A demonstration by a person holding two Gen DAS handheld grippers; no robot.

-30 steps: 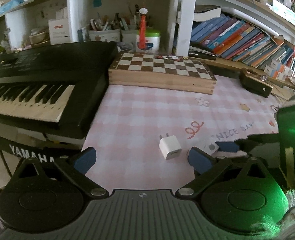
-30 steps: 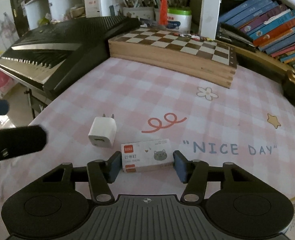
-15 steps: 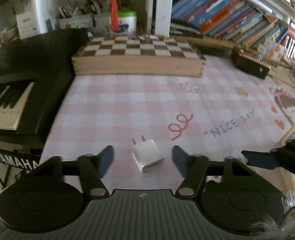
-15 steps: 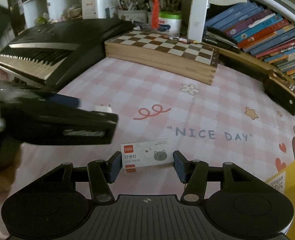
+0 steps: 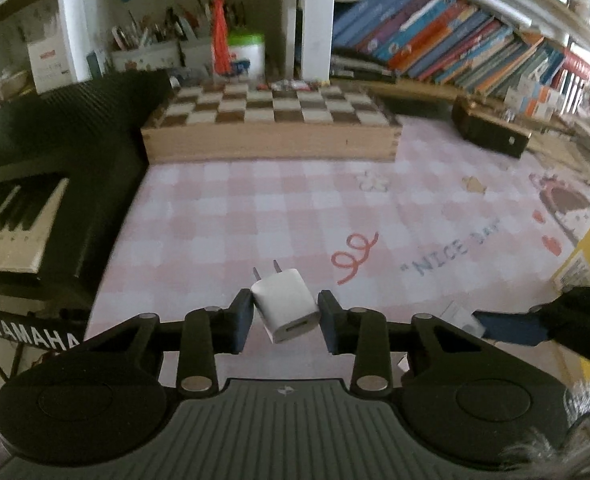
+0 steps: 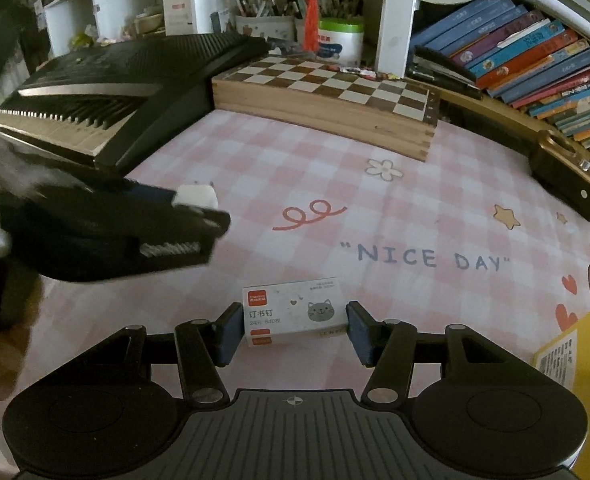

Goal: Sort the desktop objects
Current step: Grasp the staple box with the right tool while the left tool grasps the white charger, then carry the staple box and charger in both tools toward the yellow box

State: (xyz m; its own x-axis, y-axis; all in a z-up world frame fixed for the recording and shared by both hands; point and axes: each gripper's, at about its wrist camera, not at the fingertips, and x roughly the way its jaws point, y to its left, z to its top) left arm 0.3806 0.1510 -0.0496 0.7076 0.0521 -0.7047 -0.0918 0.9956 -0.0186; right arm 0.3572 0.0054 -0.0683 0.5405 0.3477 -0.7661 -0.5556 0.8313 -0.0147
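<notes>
Charger point(image 5: 285, 305) sits btwn left gripper point(image 5: 283, 322) fingers, prongs pointing away; staple box point(image 6: 295, 311) btwn right gripper point(image 6: 293, 330) fingers, both over mat point(image 6: 375, 208). Keyboard point(image 6: 107, 80) along mat's left edge, chessboard point(image 6: 327, 96) at back, books point(image 6: 535, 56) behind-right on shelf. Left gripper is left of staple box.

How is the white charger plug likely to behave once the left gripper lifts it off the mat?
The white charger plug looks like a rigid plastic block, so it probably won't flex. It sits skewed between the left gripper pads, so it may twist. Its smooth, rounded shell could slip; being small, it is likely light.
</notes>
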